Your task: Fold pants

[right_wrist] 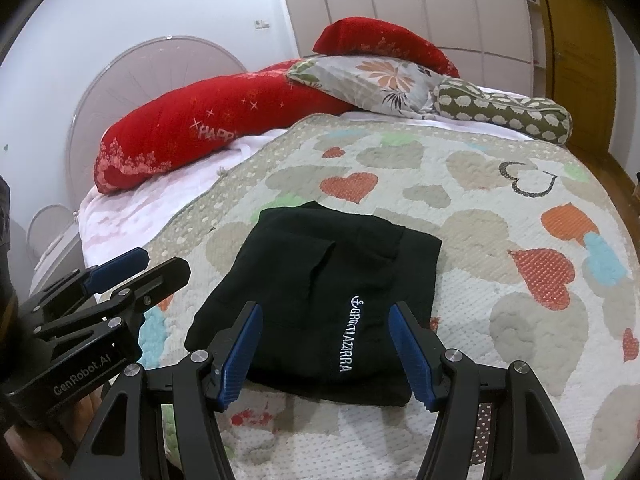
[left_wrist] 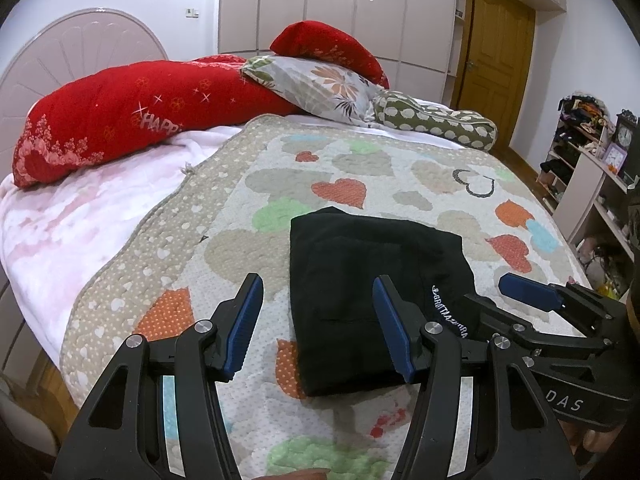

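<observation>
On the far left, a rounded pale headboard (left_wrist: pixel 80 44) is standing behind the bed. Against it, one long red pillow (left_wrist: pixel 132 120) marked "HAPP" is lying on a pink-white blanket (left_wrist: pixel 72 216). Moving right, one floral grey pillow (left_wrist: pixel 316 84) is leaning over the red one, a second red cushion (left_wrist: pixel 324 44) is sitting behind it, and one olive bolster (left_wrist: pixel 436 120) with pale shapes is lying at the far edge. That is four pillows in all. A heart-patterned quilt (left_wrist: pixel 360 160) is covering most of the bed.

One pair of black pants (left_wrist: pixel 368 288), folded into a compact rectangle, is lying flat on the quilt near the front edge, with white lettering (right_wrist: pixel 346 332) running along its right part. Nothing is resting on top of it.

The left gripper (left_wrist: pixel 318 320) is hovering above the quilt with its two blue-padded fingers (left_wrist: pixel 244 320) spread wide and holding nothing; its right finger is showing over the pants' left portion, though contact cannot be judged. The right gripper (right_wrist: pixel 326 344) is likewise gaping, empty, its fingers bracketing the near part of the pants from above. Each tool is appearing in the other's view: the right one (left_wrist: pixel 532 292) at the right side, the left one (right_wrist: pixel 116 268) at the left.

Behind, one pale wardrobe (left_wrist: pixel 340 4) is lining the wall, one wooden door (left_wrist: pixel 492 52) is standing shut, and one cluttered shelf unit (left_wrist: pixel 580 160) with a clock (left_wrist: pixel 624 136) is occupying the far right.
</observation>
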A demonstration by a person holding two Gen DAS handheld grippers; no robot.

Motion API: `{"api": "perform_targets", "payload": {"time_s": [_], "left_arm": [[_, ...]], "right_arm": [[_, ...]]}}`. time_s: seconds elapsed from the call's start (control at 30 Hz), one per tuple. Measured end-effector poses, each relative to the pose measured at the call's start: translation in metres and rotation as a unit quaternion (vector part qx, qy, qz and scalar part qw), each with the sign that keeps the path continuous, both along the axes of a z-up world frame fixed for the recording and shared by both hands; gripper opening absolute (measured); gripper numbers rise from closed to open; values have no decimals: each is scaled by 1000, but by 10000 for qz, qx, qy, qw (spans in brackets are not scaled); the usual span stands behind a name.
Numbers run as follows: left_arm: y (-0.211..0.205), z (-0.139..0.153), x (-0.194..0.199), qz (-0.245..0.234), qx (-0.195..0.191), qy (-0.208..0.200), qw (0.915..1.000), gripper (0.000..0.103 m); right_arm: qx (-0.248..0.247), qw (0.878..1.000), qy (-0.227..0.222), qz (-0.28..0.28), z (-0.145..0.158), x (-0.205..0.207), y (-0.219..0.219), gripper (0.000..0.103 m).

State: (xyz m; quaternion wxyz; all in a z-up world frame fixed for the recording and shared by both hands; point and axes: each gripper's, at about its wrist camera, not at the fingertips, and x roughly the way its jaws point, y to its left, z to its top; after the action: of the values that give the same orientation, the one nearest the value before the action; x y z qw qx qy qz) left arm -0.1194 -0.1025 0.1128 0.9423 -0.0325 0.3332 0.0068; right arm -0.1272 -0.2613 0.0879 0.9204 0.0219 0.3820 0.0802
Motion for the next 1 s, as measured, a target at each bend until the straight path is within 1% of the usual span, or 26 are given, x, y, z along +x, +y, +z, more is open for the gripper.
{"api": "perform_targets", "payload": {"time_s": [0.4, 1.0], "left_arm": [[4, -5, 1, 20, -54, 64, 10000, 57], [8, -5, 0, 50, -65, 10, 10000, 57]], "right_arm": [[-11, 10000, 70, 12, -4, 1, 2, 64], [-31, 9999, 134, 35, -7, 1, 5, 64]]}}
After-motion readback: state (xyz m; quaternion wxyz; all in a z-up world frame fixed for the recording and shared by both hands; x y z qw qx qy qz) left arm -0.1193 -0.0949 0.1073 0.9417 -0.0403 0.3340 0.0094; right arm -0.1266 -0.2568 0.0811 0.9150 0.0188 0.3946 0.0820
